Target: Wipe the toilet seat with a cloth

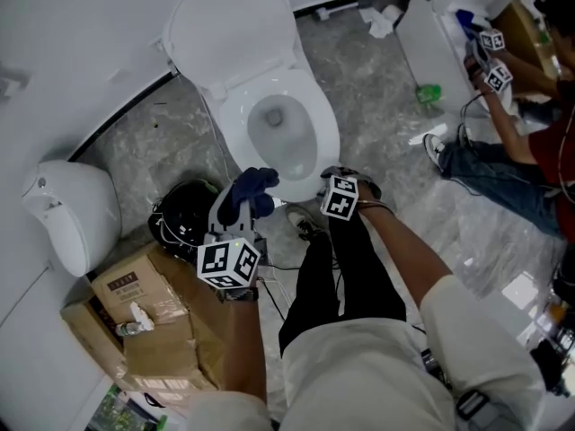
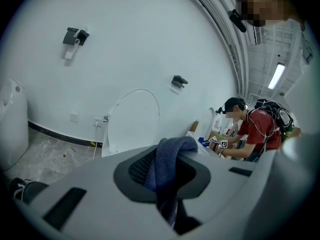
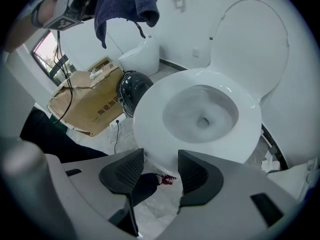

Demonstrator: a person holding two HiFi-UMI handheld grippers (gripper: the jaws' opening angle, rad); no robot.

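A crumpled brown cardboard box [image 1: 153, 317] lies on the grey marbled floor [image 1: 171, 142] at far left, with a round glossy black object [image 1: 184, 221] beside it. The left gripper [image 1: 239, 212] has its jaws clamped on a dark blue terry cloth [image 1: 252, 187], which hangs clear of the white oval toilet seat [image 1: 235, 124], near its front edge. The right gripper [image 3: 160, 168] has its jaws apart with nothing between them, just before the seat's front rim
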